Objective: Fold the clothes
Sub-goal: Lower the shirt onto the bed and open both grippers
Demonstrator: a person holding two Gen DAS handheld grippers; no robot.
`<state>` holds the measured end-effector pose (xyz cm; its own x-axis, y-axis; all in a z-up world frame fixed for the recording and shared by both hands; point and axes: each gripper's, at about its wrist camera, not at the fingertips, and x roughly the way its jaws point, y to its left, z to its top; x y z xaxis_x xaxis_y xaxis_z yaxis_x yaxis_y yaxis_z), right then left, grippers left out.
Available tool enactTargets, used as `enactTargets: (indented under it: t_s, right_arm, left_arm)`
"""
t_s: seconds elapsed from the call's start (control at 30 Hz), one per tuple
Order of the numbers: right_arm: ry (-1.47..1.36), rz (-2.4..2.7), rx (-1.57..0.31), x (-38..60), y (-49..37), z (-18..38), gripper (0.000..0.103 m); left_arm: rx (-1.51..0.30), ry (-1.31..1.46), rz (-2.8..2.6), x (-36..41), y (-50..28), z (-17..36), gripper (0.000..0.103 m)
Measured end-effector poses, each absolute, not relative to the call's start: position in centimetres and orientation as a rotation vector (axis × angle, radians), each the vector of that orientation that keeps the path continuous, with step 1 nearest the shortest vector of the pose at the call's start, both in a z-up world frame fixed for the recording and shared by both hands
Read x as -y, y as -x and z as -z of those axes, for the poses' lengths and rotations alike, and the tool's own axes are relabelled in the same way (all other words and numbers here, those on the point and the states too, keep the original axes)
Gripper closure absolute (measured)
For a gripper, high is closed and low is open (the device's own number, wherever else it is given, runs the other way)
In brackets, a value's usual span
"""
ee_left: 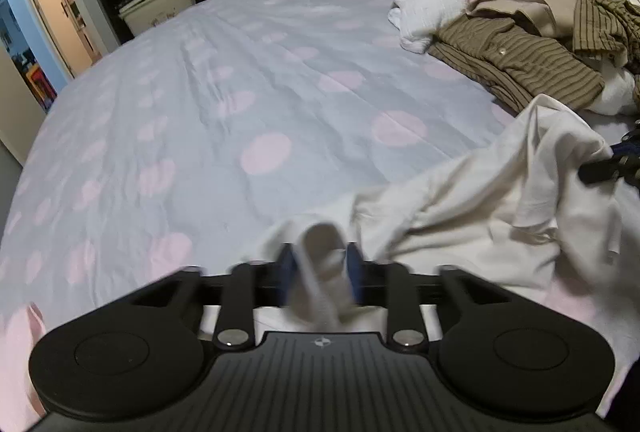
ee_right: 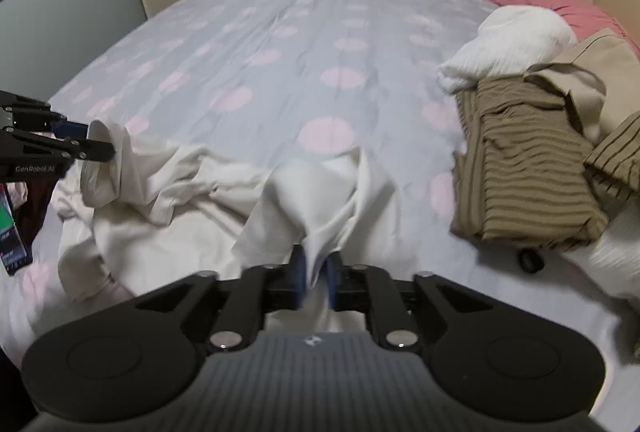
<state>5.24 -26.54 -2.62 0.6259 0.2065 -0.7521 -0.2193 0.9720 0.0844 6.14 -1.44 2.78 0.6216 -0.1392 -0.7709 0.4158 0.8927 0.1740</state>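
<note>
Both tools are clamped on the cream shirt: the left tool on a cuff, the right tool nearer the striped shirt.

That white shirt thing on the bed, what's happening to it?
A person is working with two handheld grippers to fold clothes. The left gripper is pinching one part of the cream-white garment, which looks like a sleeve cuff, and the right gripper is pinching another part. The garment is still crumpled on the spotted bedsheet, not folded yet. More clothes, including a brown striped shirt, wait in a pile nearby.
</note>
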Motion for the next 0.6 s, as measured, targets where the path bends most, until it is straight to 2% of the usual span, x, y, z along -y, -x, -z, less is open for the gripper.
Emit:
enactTargets:
  t_s: [0.03,0.07,0.17,0.23,0.47,0.53,0.6]
  right_arm:
    - [-0.004,-0.241,-0.849,26.2,-4.8,2.0,0.061]
    - [-0.028,-0.236,-0.835,25.9,-4.4,1.3,0.059]
    - [-0.121,-0.211,-0.742,25.3,-2.6,-2.0,0.055]
    - [-0.163,-0.193,-0.671,25.0,-1.5,-4.0,0.042]
    - [-0.179,-0.119,-0.59,25.1,0.0,-6.7,0.041]
    - [-0.183,-0.104,-0.586,25.4,0.4,-7.0,0.041]
    - [-0.188,-0.089,-0.582,25.7,0.8,-7.2,0.041]
  left_arm:
    - [-0.838,-0.344,0.332,1.4,-5.6,-2.9,0.059]
    - [-0.834,-0.329,0.331,1.2,-5.0,-3.1,0.057]
    - [-0.837,-0.206,0.312,0.4,-3.9,-5.1,0.057]
    - [-0.836,-0.101,0.302,0.0,-3.3,-6.9,0.059]
    - [-0.817,0.202,0.275,-0.4,-0.5,-14.5,0.058]
    - [-0.817,0.212,0.263,0.1,0.7,-17.2,0.051]
    - [-0.821,0.205,0.256,0.6,1.8,-19.5,0.048]
